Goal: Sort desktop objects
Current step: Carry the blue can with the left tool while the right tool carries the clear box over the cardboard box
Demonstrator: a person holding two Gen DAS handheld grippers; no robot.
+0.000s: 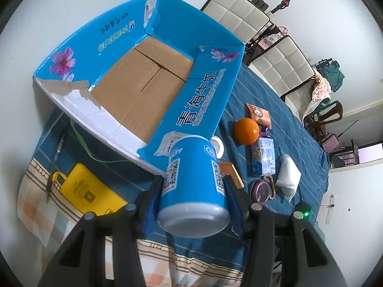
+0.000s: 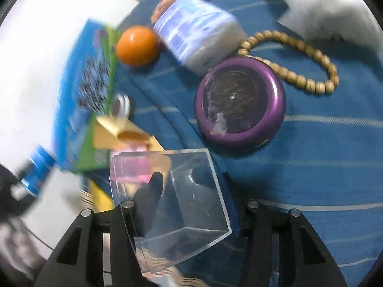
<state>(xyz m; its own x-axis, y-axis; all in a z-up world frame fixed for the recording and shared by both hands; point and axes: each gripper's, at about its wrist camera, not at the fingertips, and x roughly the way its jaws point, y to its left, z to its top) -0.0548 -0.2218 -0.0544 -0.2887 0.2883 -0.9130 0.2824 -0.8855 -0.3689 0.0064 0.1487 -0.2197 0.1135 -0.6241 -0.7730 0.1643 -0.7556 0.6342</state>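
Note:
In the left wrist view my left gripper (image 1: 192,181) is shut on a blue drink can (image 1: 194,191), lifted just before the near flap of an open blue carton (image 1: 95,40) with a bare cardboard floor. My right gripper (image 2: 191,179) holds a tilted clear acrylic box (image 2: 191,205) above the blue cloth. The right pad presses its side, and the left finger (image 2: 150,191) shows through its wall. The right wrist view is blurred by motion. Its far left edge shows the blue can (image 2: 36,169) again.
On the blue striped cloth lie an orange (image 1: 246,131), a milk carton (image 1: 263,157), a snack packet (image 1: 259,114), a white pouch (image 1: 288,177), a purple tin (image 2: 239,100), a bead bracelet (image 2: 308,83), a yellow pack (image 1: 93,191) and a pen (image 1: 53,165). Chairs (image 1: 239,9) stand beyond.

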